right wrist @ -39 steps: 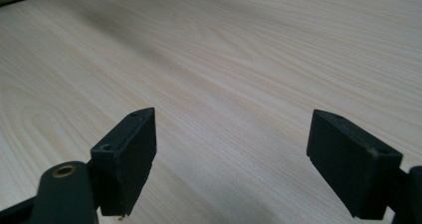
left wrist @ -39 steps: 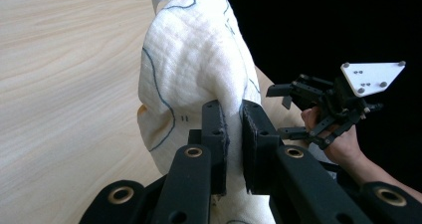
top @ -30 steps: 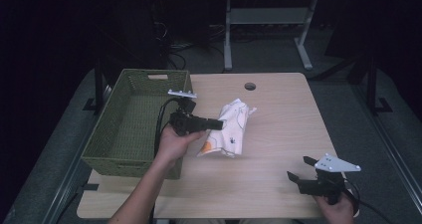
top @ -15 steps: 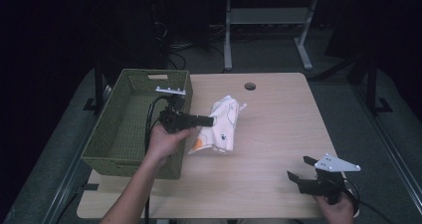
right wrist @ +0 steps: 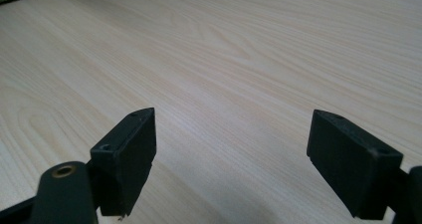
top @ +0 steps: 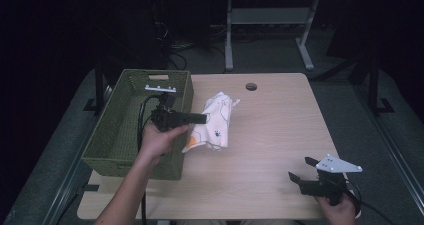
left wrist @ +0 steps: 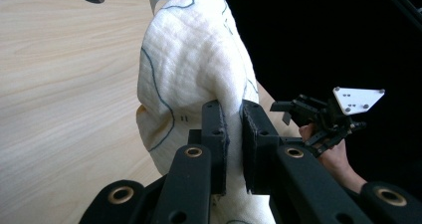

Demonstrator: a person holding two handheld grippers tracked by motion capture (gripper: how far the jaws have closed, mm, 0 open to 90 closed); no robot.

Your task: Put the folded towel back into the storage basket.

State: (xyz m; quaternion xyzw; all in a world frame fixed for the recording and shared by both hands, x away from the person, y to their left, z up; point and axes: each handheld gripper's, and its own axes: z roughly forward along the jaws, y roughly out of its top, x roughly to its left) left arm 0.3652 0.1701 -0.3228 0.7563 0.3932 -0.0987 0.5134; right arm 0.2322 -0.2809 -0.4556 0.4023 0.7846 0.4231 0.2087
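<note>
A white cloth with dark line prints and an orange patch hangs lifted off the wooden table, just right of the green woven basket. My left gripper is shut on a fold of the cloth; in the left gripper view the jaws pinch the fabric between them. My right gripper rests low at the table's front right corner, held in a hand, jaws wide apart. In the right gripper view bare wood lies between its jaws.
The basket stands along the table's left side, its right wall close to my left hand. A round cable hole sits near the table's far edge. Table legs and cables lie on the dark floor beyond.
My left gripper has carried the cloth leftward and slightly farther back, toward the basket's right wall. The right gripper has stayed still.
</note>
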